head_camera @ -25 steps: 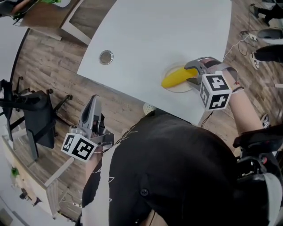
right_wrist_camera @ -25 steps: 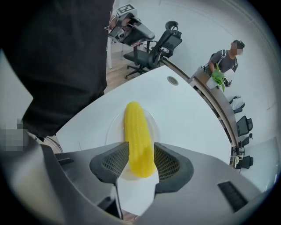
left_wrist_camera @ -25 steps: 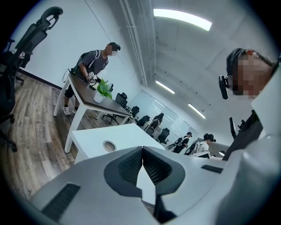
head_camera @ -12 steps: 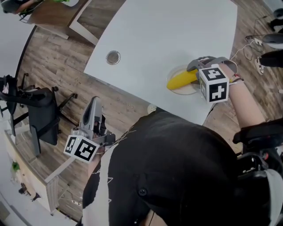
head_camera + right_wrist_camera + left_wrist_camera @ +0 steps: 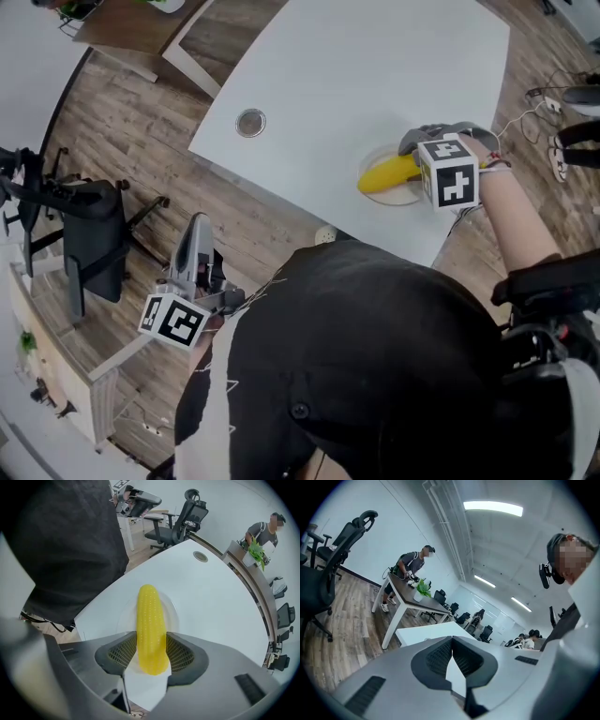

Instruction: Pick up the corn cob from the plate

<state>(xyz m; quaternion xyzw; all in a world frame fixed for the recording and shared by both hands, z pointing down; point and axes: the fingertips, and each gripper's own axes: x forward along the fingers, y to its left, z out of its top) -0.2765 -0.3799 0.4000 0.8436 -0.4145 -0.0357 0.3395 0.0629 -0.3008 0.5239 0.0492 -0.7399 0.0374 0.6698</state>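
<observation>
The yellow corn cob (image 5: 386, 175) lies on a small white plate (image 5: 401, 196) near the front edge of the white table (image 5: 356, 75). My right gripper (image 5: 414, 167) points straight down over the cob's right end. In the right gripper view the cob (image 5: 150, 620) fills the gap of that gripper (image 5: 151, 639), with both pads against its sides, over the plate (image 5: 172, 613). Its jaws have just been opening a little around the cob. My left gripper (image 5: 197, 234) hangs over the wooden floor, left of the table, shut and empty (image 5: 452, 639).
A round metal grommet (image 5: 250, 122) sits in the table left of the plate. A black office chair (image 5: 84, 225) stands on the floor at left. Cables (image 5: 562, 103) trail by the table's right side. Another person (image 5: 410, 569) stands at a far desk with a plant (image 5: 423, 588).
My right gripper has tipped more upright over the corn cob, which stays on the plate. The left gripper has drifted slightly up and along the floor side.
</observation>
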